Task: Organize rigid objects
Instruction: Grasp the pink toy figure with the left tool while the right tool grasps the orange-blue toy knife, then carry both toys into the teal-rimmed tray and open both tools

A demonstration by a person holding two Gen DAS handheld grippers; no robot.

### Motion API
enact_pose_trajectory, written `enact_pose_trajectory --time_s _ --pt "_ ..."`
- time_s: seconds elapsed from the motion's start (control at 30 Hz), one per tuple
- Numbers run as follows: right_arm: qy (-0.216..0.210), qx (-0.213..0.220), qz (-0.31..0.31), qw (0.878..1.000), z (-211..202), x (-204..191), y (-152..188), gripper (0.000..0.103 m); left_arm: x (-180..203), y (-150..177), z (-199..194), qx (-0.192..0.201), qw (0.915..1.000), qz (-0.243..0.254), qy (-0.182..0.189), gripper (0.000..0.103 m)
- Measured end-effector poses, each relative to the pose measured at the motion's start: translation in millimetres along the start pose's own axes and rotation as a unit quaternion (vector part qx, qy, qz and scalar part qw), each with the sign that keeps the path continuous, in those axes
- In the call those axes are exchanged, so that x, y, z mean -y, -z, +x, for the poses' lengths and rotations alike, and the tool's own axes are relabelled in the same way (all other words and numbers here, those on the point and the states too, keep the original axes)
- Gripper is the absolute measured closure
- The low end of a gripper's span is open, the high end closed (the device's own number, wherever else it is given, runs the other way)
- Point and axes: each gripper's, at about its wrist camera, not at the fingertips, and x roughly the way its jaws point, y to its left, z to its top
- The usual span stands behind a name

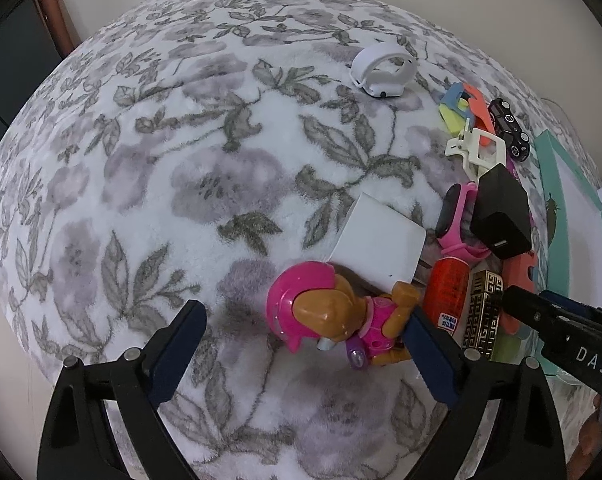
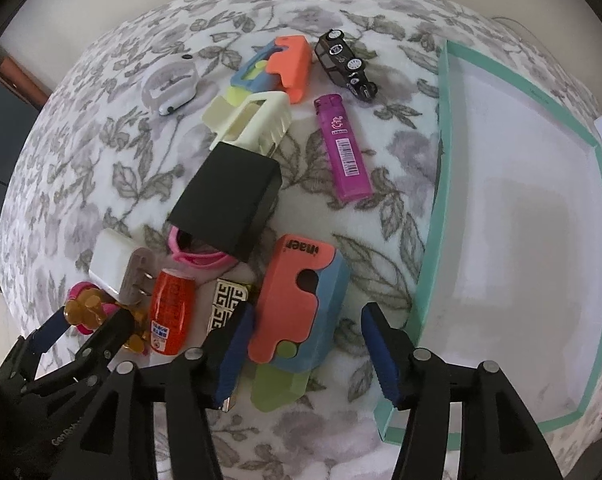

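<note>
My left gripper is open around a pink and tan toy pup lying on the floral blanket; the fingers stand apart on either side of it. My right gripper is open around an orange and blue folding toy knife. The pup also shows at the left in the right wrist view. A teal-rimmed white tray lies empty to the right.
Around the knife lie a white charger, black charger, red lighter, gold lighter, purple lighter, cream clip, second toy knife, black toy car, white watch and pink band.
</note>
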Motion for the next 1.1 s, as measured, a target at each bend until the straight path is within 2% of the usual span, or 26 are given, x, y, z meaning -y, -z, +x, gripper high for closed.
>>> enact_pose_trajectory --time_s 0.17,0.27,0.43,0.6,0.67,0.73,0.83,1.1 --pt "-0.008 -0.004 -0.002 1.0 7.5 0.0 -4.7 0.043 2.4 1.9 -1.2 0.004 1.0 0.004 0.006 0.013" --pt "-0.026 -0.003 -0.001 1.0 11.8 2.6 -8.6 0.058 3.8 3.3 -4.1 0.005 0.9999 0.007 0.012 0.017" --pt "-0.019 -0.002 -0.011 1.0 14.6 -1.7 -10.1 0.06 2.7 2.4 -4.9 -0.001 0.9999 -0.002 0.016 0.017" --pt "0.008 0.008 -0.032 0.999 20.5 -14.3 -6.2 0.06 6.0 -2.4 -0.5 -0.006 1.0 -0.002 0.007 0.017" --pt "0.008 0.01 -0.034 0.999 17.9 -20.1 -2.1 0.061 7.9 -3.4 -1.0 -0.006 0.9999 -0.002 0.011 0.022" --pt "0.002 0.011 -0.029 1.0 16.4 -21.0 2.0 0.062 11.3 -3.7 -3.4 -0.005 0.9997 0.003 0.025 0.038" --pt "-0.016 0.009 -0.017 1.0 7.1 -11.9 10.9 0.062 18.6 -4.7 -5.5 -0.006 0.9997 0.015 0.017 0.039" --pt "-0.053 0.016 0.005 0.998 -8.5 2.1 21.9 0.066 13.4 -0.7 -16.0 -0.011 0.9999 0.0 0.01 0.039"
